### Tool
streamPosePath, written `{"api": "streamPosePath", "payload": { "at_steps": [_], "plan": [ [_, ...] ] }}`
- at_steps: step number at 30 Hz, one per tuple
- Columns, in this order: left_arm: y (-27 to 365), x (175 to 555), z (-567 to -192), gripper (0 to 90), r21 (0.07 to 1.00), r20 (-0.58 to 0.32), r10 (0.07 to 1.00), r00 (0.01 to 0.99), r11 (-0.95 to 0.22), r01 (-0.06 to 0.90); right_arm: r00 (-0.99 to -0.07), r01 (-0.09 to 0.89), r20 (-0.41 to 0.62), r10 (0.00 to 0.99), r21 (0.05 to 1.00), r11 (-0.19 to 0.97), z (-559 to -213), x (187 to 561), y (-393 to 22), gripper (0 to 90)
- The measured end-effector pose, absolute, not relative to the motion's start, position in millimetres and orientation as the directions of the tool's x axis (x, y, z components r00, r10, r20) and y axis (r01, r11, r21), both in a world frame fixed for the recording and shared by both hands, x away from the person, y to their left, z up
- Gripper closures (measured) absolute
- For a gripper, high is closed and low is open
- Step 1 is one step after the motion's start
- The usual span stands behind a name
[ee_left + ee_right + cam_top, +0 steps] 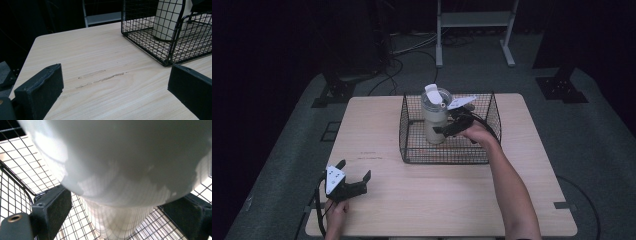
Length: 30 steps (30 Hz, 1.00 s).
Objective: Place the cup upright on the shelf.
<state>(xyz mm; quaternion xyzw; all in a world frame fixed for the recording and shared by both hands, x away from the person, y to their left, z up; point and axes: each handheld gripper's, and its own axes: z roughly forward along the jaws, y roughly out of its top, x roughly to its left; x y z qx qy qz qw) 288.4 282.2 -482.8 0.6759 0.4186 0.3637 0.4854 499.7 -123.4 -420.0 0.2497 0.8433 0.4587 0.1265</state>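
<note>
the left gripper [357,176] sits at about 7 o'clock on the table [437,200], held in the left hand [336,209], its jaws spread wide with nothing between them; in the left gripper view the two black pads frame bare pale wood marked by a few faint scuffs. a grey three-cornered plate rides on top of it and a cable trails off the near edge. toward 12 o'clock stands a black wire basket [412,150], open at the top, its mesh floor showing wood beneath. inside it, in the left half, a tumbler [435,125] stands upright: cream-white body that narrows toward the base, a clear lid, and a white flip tab raised at the top. no brand, label or writing can be read on it, and the faint marks on the table near 9 o'clock are too small to read. the right gripper [447,130] reaches into the basket from 3 o'clock, held in the right hand [479,132]. in the right gripper view its jaws stand open on either side of the tumbler's narrow lower part; whether the pads touch the tumbler i cannot tell.
</note>
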Motion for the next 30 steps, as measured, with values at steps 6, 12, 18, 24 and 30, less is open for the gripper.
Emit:
{"api": "streamPosePath", "payload": {
  "at_steps": [6,12,18,24,30],
  "plan": [
    [282.1,288.4,-482.9,0.0,0.961,0.086,0.918,0.387,-0.179,0.210,-0.840,0.315,0.023,0.543,0.835,0.452,-412.9,496.3,-125.6,9.0],
    [282.0,288.1,-482.9,0.0,0.961,0.085,0.918,0.388,-0.178,0.210,-0.828,0.344,0.032,0.560,0.817,0.463,-399.4,488.9,-131.6,9.0],
    [282.1,288.2,-482.9,0.0,0.961,0.087,0.918,0.387,-0.179,0.211,-0.813,0.367,0.036,0.581,0.806,0.464,-390.5,485.1,-138.7,9.0],
    [282.0,288.2,-482.9,0.0,0.961,0.087,0.918,0.387,-0.180,0.211,-0.805,0.381,0.036,0.592,0.797,0.470,-383.1,474.2,-149.3,9.0],
    [281.7,288.0,-482.9,0.0,0.961,0.091,0.917,0.387,-0.183,0.209,-0.800,0.376,0.017,0.600,0.793,0.479,-375.3,461.6,-157.0,9.0]
  ]
}}
